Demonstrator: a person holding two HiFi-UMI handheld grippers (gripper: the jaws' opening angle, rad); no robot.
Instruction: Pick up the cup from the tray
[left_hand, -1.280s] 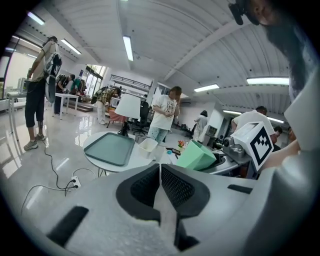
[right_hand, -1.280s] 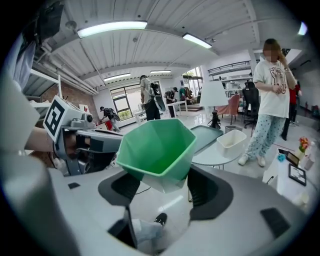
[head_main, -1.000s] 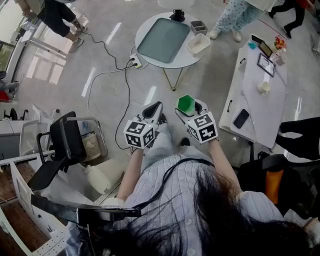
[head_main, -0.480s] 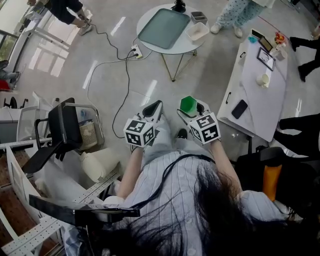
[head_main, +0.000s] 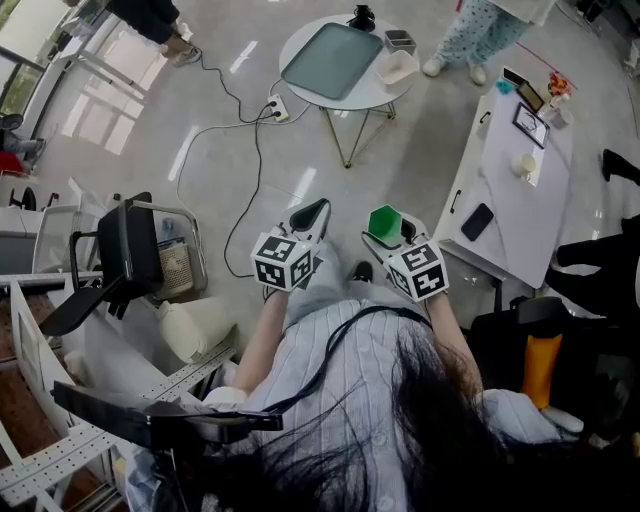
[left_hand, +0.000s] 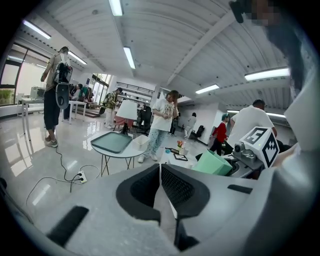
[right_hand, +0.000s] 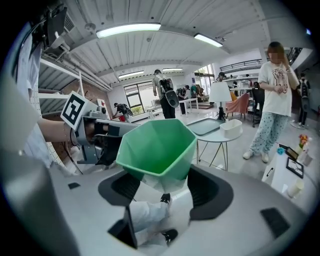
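Right tongs (head_main: 392, 238) clamped on the green cup (head_main: 383, 219). In the right gripper view the cup (right_hand: 157, 145) sits upright between the two jaws, open mouth up, with its lower faceted part pinched between the pads. Right tongs (right_hand: 162, 186) are only as wide apart as the cup.

Left tongs (head_main: 308, 214) are pressed together with nothing between them. The left gripper view shows the pads meeting along one thin line (left_hand: 160, 172).

Both tongs are held side by side in front of the person's torso, over the floor, with the cup just right of the left tongs.

The tray (head_main: 331, 60) lies bare on the round desk (head_main: 350, 98), well apart from the cup. A white bin (head_main: 397, 68) sits beside the tray.
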